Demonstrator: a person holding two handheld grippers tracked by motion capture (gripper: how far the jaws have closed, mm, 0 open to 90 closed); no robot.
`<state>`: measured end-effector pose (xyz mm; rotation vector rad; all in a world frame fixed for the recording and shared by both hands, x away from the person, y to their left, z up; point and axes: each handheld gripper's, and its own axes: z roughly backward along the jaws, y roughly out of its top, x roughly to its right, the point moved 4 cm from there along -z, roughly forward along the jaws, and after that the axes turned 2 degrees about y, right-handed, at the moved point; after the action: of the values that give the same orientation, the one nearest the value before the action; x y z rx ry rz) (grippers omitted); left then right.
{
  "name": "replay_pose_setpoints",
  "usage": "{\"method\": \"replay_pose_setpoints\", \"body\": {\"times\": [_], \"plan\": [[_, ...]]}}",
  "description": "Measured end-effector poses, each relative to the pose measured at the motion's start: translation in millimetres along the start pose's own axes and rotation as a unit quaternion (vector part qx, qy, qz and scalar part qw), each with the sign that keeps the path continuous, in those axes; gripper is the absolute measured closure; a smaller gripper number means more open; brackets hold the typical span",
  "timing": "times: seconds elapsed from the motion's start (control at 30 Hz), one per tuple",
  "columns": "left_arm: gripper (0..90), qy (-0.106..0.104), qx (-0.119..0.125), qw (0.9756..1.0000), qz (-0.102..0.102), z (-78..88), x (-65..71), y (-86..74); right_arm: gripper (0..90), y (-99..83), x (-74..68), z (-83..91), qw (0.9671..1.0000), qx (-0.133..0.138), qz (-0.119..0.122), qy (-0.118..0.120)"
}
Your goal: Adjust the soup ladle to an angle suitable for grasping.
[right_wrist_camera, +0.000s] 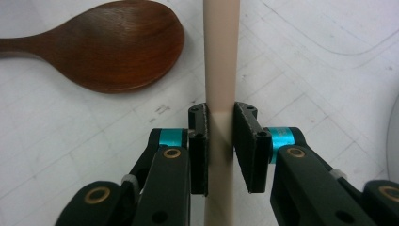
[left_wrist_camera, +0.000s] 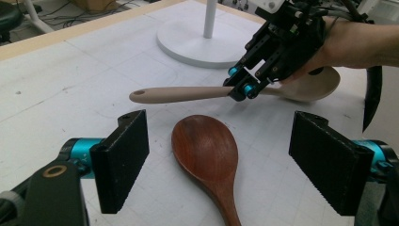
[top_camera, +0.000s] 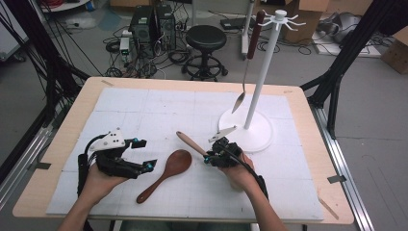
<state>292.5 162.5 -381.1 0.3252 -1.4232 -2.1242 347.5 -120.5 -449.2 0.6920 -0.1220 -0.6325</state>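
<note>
A dark brown wooden spoon [top_camera: 166, 173] lies on the white mat, bowl toward the stand. My left gripper [top_camera: 146, 154] hovers just left of it, jaws open; in the left gripper view that spoon's bowl [left_wrist_camera: 207, 150] lies between the wide-apart pads. A pale wooden spoon [top_camera: 190, 142] is gripped by its handle in my right gripper [top_camera: 208, 156], shut on it. In the right gripper view both pads press the pale handle [right_wrist_camera: 220, 56], with the dark spoon [right_wrist_camera: 117, 47] to the left. Its pale bowl [left_wrist_camera: 310, 87] sits under the right hand.
A white utensil stand [top_camera: 250, 130] with a round base and tall pole stands at the back right of the mat. A metal spoon with a dark handle [top_camera: 248, 62] hangs from a top hook. A stool [top_camera: 206, 38] and cables lie beyond the table.
</note>
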Motion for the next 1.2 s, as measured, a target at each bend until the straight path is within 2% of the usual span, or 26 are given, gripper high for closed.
{"method": "replay_pose_setpoints", "body": {"times": [0.13, 0.23, 0.43, 0.6, 0.63, 0.7, 0.73, 0.87, 1.03, 1.2], "plan": [[21.0, 0.001, 0.001, 1.0000, 0.002, 0.5, -0.1, 0.1, 77.0, 0.6, -5.0, 2.5, 0.9998, 0.004, 0.016, 0.008], [21.0, 0.001, 0.001, 1.0000, 0.002, 0.2, -0.2, 0.1, 77.0, 0.3, -10.7, 3.1, 0.9993, 0.001, 0.027, 0.024], [21.0, 0.001, 0.001, 1.0000, 0.002, 0.6, -0.2, 0.1, 76.9, -2.8, -18.0, -5.4, 0.9978, -0.027, 0.046, 0.041], [21.0, 0.000, -0.001, 1.0000, 0.001, -0.3, -0.2, -0.2, 73.5, -3.0, -16.6, -6.5, 0.9979, -0.027, 0.031, 0.051], [21.0, 0.000, -0.001, 1.0000, 0.000, -0.3, -0.1, -0.2, 71.2, -3.7, -16.3, -8.2, 0.9979, -0.033, 0.031, 0.046], [21.0, 0.001, 0.000, 1.0000, 0.002, 0.1, 0.0, -0.2, 72.6, -5.3, -16.6, -11.8, 0.9977, -0.046, 0.030, 0.039], [21.0, 0.001, 0.000, 1.0000, 0.002, 0.3, -0.2, -0.3, 76.4, -4.9, -17.1, -11.2, 0.9974, -0.046, 0.034, 0.044], [21.0, 0.001, -0.001, 1.0000, 0.003, 0.2, -0.7, -0.5, 77.3, -5.6, -19.5, -9.1, 0.9970, -0.047, 0.043, 0.044], [21.4, 0.001, -0.001, 1.0000, 0.004, -0.3, -1.1, -0.6, 77.5, -5.2, -24.0, -2.7, 0.9973, -0.032, 0.050, 0.042], [21.8, 0.001, -0.001, 1.0000, 0.007, -1.2, 0.1, -0.5, 77.7, -3.2, -29.0, 7.2, 0.9973, -0.006, 0.057, 0.045]]}}
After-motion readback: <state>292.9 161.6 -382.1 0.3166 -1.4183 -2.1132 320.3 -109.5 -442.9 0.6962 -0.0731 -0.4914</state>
